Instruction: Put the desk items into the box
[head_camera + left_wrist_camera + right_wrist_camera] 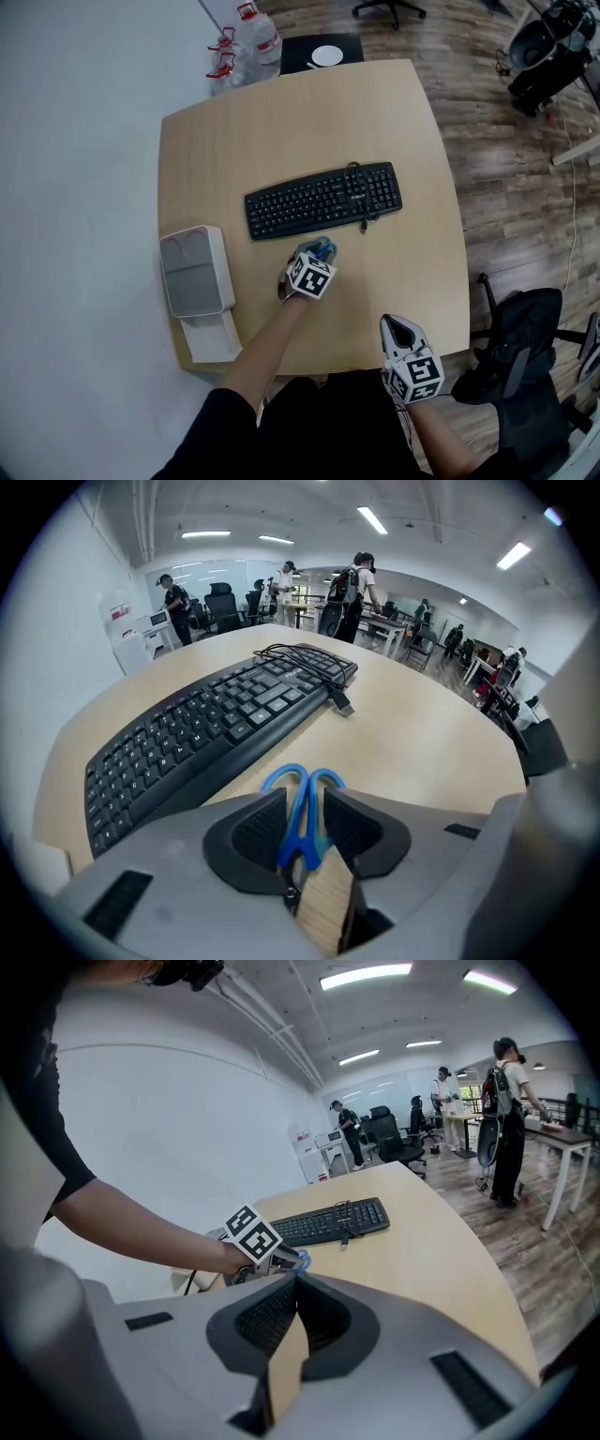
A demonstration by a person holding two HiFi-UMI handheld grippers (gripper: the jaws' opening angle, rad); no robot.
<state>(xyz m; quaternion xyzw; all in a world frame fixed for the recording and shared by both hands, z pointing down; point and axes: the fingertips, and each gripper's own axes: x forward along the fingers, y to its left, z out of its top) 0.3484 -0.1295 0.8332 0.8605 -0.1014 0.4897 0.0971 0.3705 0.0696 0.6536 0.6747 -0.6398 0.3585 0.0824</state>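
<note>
Head view: left hand-held gripper [319,251] at frame centre, just below keyboard [323,200], jaws narrowly apart astride blue-handled scissors [302,803] lying on tabletop [412,131]. Right hand-held gripper [399,328] at lower right, jaws together, empty. White box [192,272] at tabletop's left edge.

Keyboard [323,200] on table [281,131]; box [195,272] to its left.
</note>
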